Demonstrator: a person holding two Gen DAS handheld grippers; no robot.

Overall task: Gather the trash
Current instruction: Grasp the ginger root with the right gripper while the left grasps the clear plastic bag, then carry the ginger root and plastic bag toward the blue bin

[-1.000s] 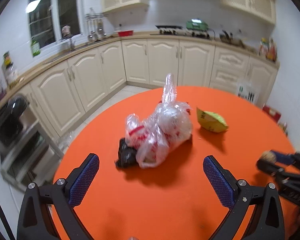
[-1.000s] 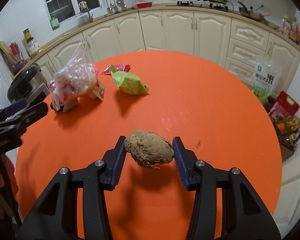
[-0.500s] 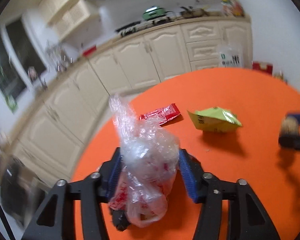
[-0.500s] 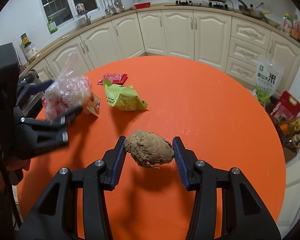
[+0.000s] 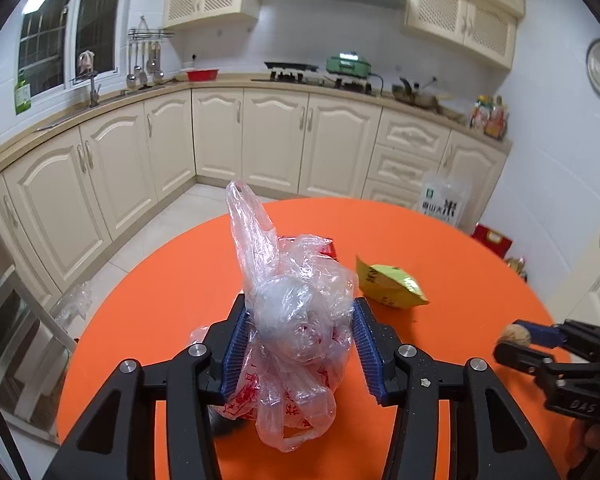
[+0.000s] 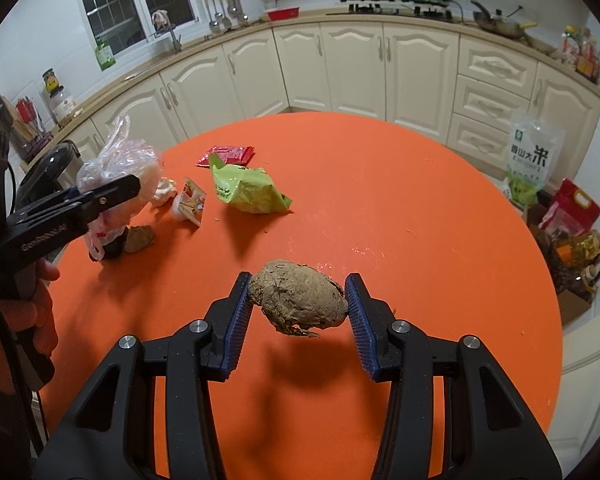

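Observation:
A crumpled clear plastic bag (image 5: 292, 280) with red print stands on the orange round table (image 6: 380, 200). My left gripper (image 5: 300, 308) is closing on it, and both blue pads press into its sides. In the right wrist view the same bag (image 6: 120, 160) sits at the table's left edge with the left gripper (image 6: 128, 188) around it. My right gripper (image 6: 298, 284) is shut on a brown crumpled lump (image 6: 300, 300) and holds it above the table. A green snack bag (image 6: 248, 190), a red wrapper (image 6: 226, 155) and a small packet (image 6: 190, 202) lie loose.
A smaller brown lump (image 6: 139, 238) and a black scrap (image 6: 114, 246) lie under the plastic bag. Cream cabinets (image 5: 276, 140) curve behind the table. A rice bag (image 6: 530, 160) and red packages (image 6: 572, 208) stand on the floor at the right. A person's hand (image 6: 36, 312) holds the left gripper.
The left gripper came forward and down over the plastic bag, and its wide-open jaws closed onto the bag's sides. The right gripper kept still with the brown lump.

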